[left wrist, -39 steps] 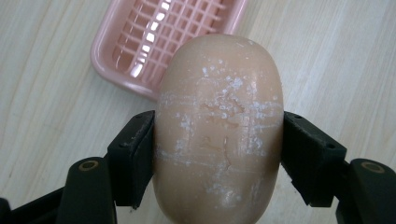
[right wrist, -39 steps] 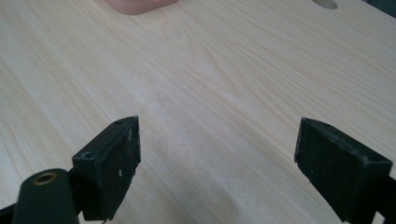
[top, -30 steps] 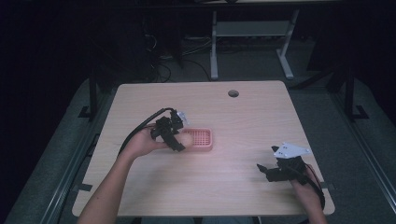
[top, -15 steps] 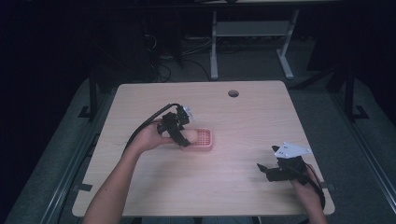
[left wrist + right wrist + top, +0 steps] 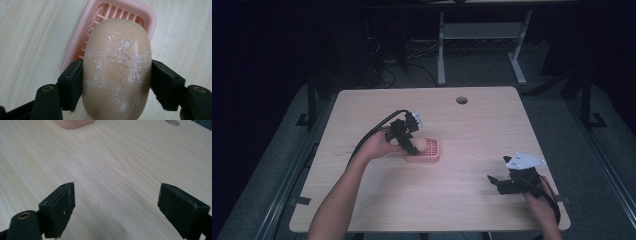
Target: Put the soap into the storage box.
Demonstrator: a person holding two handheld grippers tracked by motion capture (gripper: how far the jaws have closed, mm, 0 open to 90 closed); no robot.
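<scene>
A tan oval bar of soap (image 5: 117,67) with white flecks is clamped between the black jaws of my left gripper (image 5: 117,82). It hangs over the near end of a pink slatted soap dish (image 5: 120,15). In the high view the left gripper (image 5: 408,138) holds the soap (image 5: 419,145) at the left side of the dish (image 5: 432,155), near the table's middle. My right gripper (image 5: 498,182) rests near the table's front right, jaws wide apart with nothing between them; the right gripper view shows bare wood between its jaws (image 5: 116,212).
The light wooden table (image 5: 462,210) has a round cable hole (image 5: 461,100) near its far edge. The pink dish's corner (image 5: 75,123) shows at the top of the right gripper view. Desk legs and cables stand on the dark floor beyond the table.
My left gripper has moved right with the soap, from beside the dish to over its left end. The right gripper has stayed put.
</scene>
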